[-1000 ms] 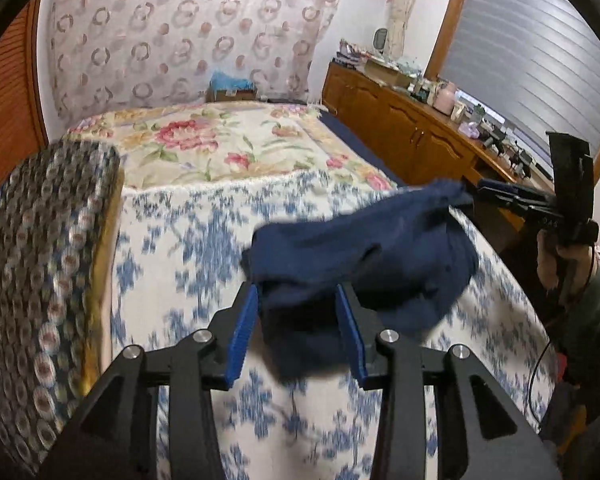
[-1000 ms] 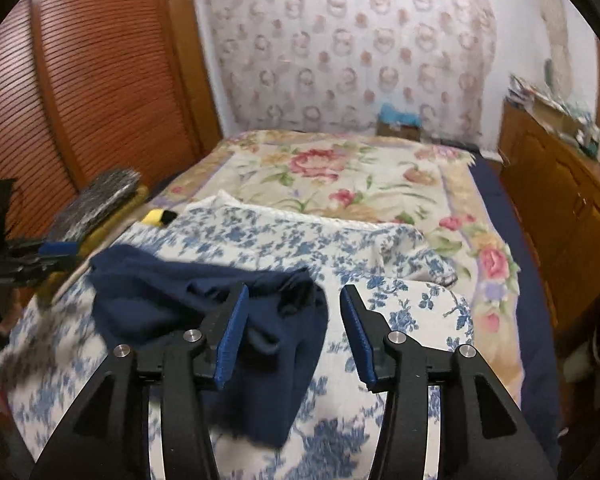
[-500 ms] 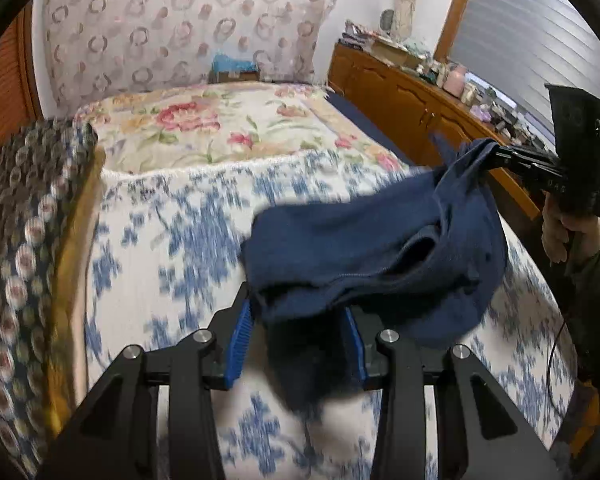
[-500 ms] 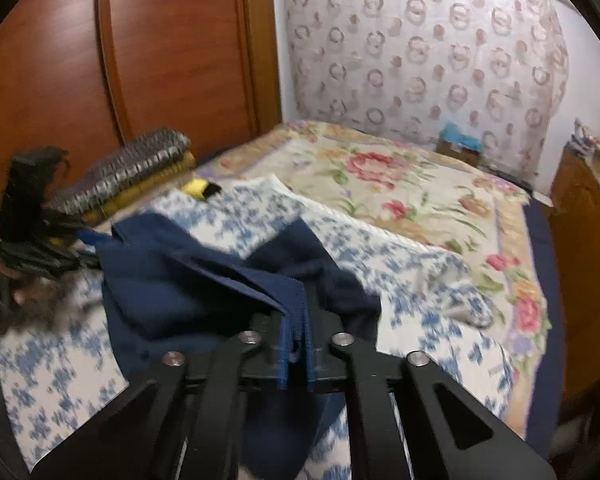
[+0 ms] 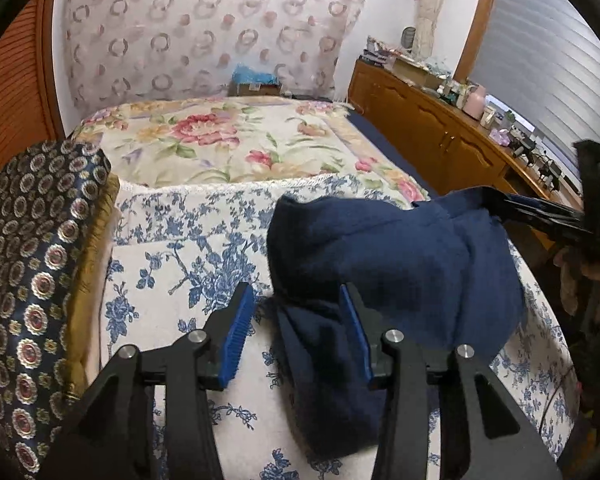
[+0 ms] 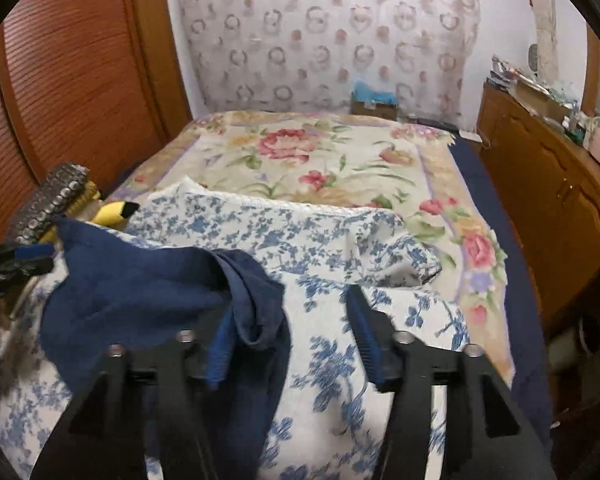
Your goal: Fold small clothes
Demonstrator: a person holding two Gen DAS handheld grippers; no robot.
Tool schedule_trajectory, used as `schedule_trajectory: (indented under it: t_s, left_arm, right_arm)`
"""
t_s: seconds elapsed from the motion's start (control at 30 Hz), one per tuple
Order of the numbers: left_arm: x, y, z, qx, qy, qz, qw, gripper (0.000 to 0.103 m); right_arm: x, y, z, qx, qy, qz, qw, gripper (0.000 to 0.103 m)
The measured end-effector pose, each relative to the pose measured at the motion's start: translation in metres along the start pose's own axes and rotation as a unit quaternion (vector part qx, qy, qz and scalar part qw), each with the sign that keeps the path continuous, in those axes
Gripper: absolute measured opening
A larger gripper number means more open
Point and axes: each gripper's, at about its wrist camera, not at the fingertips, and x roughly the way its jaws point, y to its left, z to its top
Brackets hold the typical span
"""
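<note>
On the blue-floral bedspread (image 5: pixel 188 280), navy garment (image 5: pixel 400 264) is lying bunched. Both jaws have just been opening: left gripper (image 5: pixel 296 320) and right gripper (image 6: pixel 292 336) are standing apart, cloth loose between, nothing clamped. Advising: re-pinch single-layer corners, pull flat before folding.

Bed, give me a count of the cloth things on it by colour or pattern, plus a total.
Navy garment: 1
Blue-and-white floral sheet: 1
Pink-rose floral bedspread: 1
Dark medallion-patterned folded fabric: 1
Mustard-yellow fabric under it: 1
Total: 5
</note>
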Motion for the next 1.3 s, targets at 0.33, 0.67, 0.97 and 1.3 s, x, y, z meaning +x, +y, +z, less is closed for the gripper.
schedule_trajectory:
  t_s: [0.33,0.67,0.97,1.3]
  left_arm:
    - [0.038,0.023,-0.004,-0.048,0.049,-0.015,0.9975,0.047]
    - [0.040,0.017,0.001,-0.053,0.063,-0.061,0.9948,0.046]
    - [0.011,0.014,0.003,-0.054,0.021,-0.100,0.9934,0.006]
    - [-0.106,0.019,0.007,-0.054,-0.118,-0.116,0.9848,0.004]
  right_arm:
    - [0.038,0.010,-0.026,0.042,0.052,0.054,0.996,0.077]
    - [0.060,0.020,-0.036,0.043,0.077,0.109,0.990,0.052]
    - [0.038,0.028,-0.035,0.022,0.035,0.148,0.988,0.021]
    - [-0.042,0.083,0.015,-0.063,-0.062,0.152,0.984,0.020]
